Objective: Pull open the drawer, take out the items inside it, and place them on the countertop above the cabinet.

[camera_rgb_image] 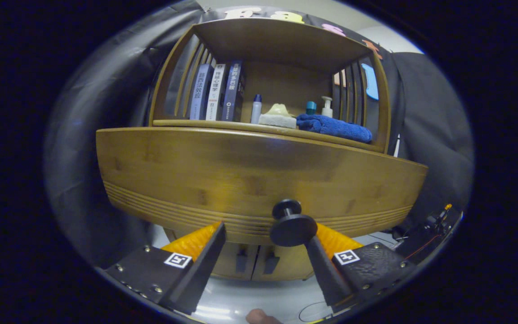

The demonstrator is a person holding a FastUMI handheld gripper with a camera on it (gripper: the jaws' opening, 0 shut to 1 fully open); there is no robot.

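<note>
Tongs (265, 234) spread apart, black drawer knob (291, 223) against the right finger, wooden drawer front (196, 175) just beyond

One wooden cabinet (259, 171) with one drawer front (241, 175) and one black round knob (291, 225). On the worktop (196, 122) stand three books (216, 92), one upright pen-like tube (256, 108), one sponge (278, 117), one folded blue towel (335, 127), one teal-capped bottle (311, 108) and one pump bottle (327, 107). One claw (265, 236), two fingers (205, 256) spread apart, the knob touching the right one.
</note>
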